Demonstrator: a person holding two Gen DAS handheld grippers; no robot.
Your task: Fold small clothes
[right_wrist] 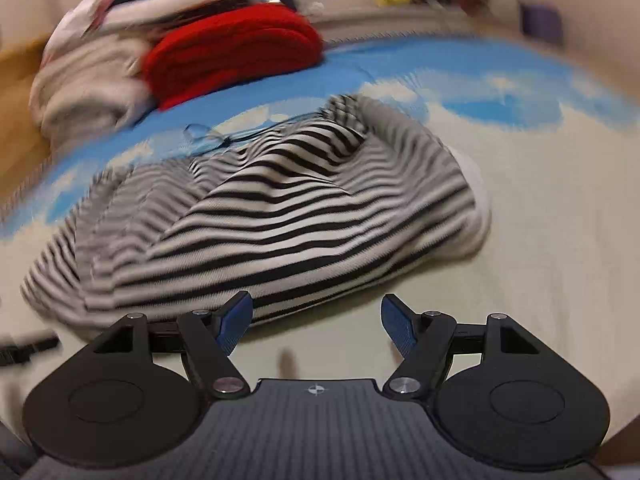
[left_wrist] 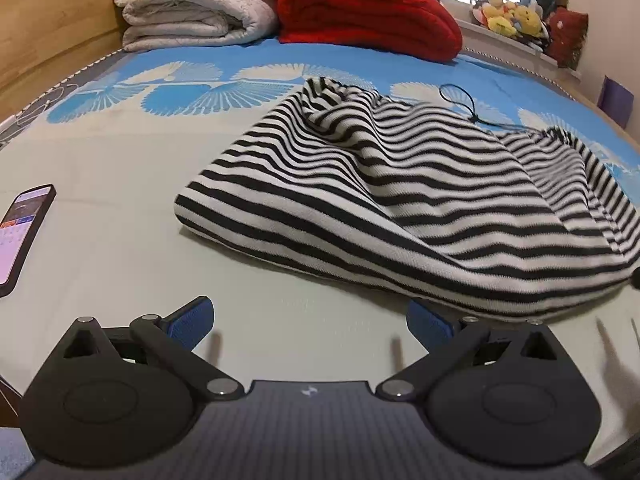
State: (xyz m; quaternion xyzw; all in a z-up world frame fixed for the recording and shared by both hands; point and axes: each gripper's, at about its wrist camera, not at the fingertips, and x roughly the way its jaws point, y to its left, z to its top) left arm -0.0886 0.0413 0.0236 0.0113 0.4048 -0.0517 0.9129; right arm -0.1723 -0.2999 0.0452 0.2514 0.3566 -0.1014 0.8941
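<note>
While the striped garment [left_wrist: 400, 200] lies rumpled on the bed [left_wrist: 120, 200], both grippers' fingers [left_wrist: 192, 320] [right_wrist: 236, 320] stand apart.

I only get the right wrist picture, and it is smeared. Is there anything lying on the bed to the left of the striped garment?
Observer: Yes, a phone with its screen lit lies left of the striped garment.
Operator: What is that thin dark squiggle at its far edge?
Observer: A black cord with a loop, lying partly on the bedsheet.
Operator: Is the other hand-held gripper holding cloth?
Observer: No, the left hand-held gripper is open and empty.
</note>
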